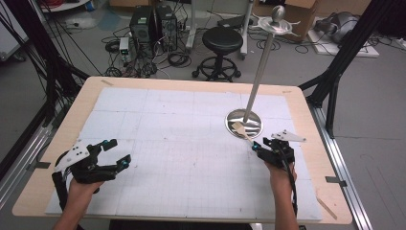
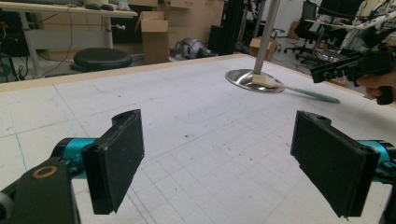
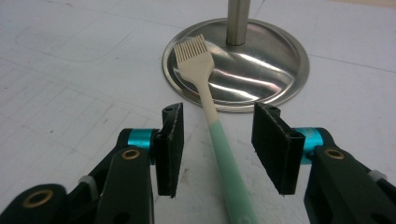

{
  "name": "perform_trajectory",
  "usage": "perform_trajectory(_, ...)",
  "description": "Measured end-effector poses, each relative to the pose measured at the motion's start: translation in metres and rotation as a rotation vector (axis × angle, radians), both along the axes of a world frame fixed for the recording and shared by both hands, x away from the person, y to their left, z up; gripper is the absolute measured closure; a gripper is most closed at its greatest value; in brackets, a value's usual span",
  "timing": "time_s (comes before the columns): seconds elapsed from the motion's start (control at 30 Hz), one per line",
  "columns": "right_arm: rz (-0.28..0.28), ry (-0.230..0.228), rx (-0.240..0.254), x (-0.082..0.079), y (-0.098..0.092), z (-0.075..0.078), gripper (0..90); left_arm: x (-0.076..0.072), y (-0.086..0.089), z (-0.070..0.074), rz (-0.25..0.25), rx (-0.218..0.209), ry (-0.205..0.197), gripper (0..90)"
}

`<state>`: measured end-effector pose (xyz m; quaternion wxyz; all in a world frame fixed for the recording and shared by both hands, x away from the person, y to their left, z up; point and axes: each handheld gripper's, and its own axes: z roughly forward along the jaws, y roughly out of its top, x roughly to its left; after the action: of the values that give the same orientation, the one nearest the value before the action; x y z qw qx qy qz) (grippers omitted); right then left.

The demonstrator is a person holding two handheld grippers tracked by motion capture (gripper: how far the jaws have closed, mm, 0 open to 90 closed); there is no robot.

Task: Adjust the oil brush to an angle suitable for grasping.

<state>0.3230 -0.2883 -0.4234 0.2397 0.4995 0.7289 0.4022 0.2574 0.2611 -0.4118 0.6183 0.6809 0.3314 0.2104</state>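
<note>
Two black jaws of the right hand-held gripper [image 3: 217, 149] stand spread either side of the cream-headed, green-handled silicone brush [image 3: 212, 126], not touching it. Its long axis runs straight ahead, bristles resting on the round steel stand base [image 3: 275, 70]. The left hand-held gripper [image 1: 107, 158], also spread and holding nothing, sits well apart across the white gridded tabletop [image 1: 182, 158].

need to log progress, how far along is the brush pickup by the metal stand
Early. Done: the right gripper has its open jaws on either side of the brush handle, whose head rests on the stand's round base. In hand: nothing is gripped. Left: closing on the handle and lifting. The left gripper waits open over the white mat.
</note>
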Motion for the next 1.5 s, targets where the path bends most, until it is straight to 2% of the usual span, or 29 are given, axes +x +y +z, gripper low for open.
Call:
perform_trajectory(0.1, 0.01, 0.023, -0.016, 0.007, 0.003, -0.002, 54.3, 0.0, 0.0, 0.0, -0.002, 0.0, 0.005, 17.8)
perform_trajectory(0.2, 0.008, 0.082, -0.051, 0.02, 0.01, -0.01, 56.1, -0.001, 0.0, 0.0, -0.003, 0.0, 0.007, 17.8)
perform_trajectory(0.33, 0.015, 0.119, -0.058, 0.027, 0.012, -0.017, 59.8, -0.001, 0.001, 0.0, -0.004, 0.005, 0.006, 17.9)
perform_trajectory(0.47, 0.024, 0.145, -0.076, 0.032, 0.013, -0.02, 66.6, 0.0, 0.002, -0.001, -0.003, 0.005, 0.009, 17.9)
perform_trajectory(0.57, 0.03, 0.144, -0.089, 0.033, 0.014, -0.02, 74.6, 0.0, 0.002, -0.001, -0.003, 0.007, 0.011, 17.9)
perform_trajectory(0.67, 0.04, 0.145, -0.093, 0.033, 0.014, -0.02, 75.8, 0.0, 0.002, -0.001, -0.001, 0.007, 0.013, 17.9)
perform_trajectory(0.83, 0.11, 0.159, -0.091, 0.03, 0.017, -0.018, 81.2, 0.0, 0.003, 0.0, 0.006, 0.006, 0.011, 18.0)
perform_trajectory(1.03, 0.17, 0.174, -0.078, 0.025, 0.025, -0.016, 81.6, -0.001, 0.004, 0.0, 0.009, -0.003, 0.011, 18.3)
perform_trajectory(1.13, 0.193, 0.165, -0.071, 0.024, 0.027, -0.015, 81.7, -0.001, 0.004, 0.0, 0.009, -0.003, 0.012, 18.3)
perform_trajectory(1.27, 0.267, 0.198, -0.062, 0.021, 0.034, -0.014, 81.9, -0.001, 0.004, 0.0, 0.012, -0.006, 0.013, 18.4)
perform_trajectory(1.37, 0.315, 0.199, -0.07, 0.02, 0.039, -0.013, 82.1, -0.001, 0.004, 0.0, 0.011, -0.006, 0.012, 18.8)
perform_trajectory(1.47, 0.335, 0.199, -0.061, 0.018, 0.042, -0.013, 82.1, 0.0, 0.004, 0.0, 0.012, -0.005, 0.013, 18.8)
perform_trajectory(1.5, 0.361, 0.203, -0.056, 0.017, 0.046, -0.013, 82.2, 0.0, 0.004, 0.0, 0.012, -0.005, 0.014, 18.8)
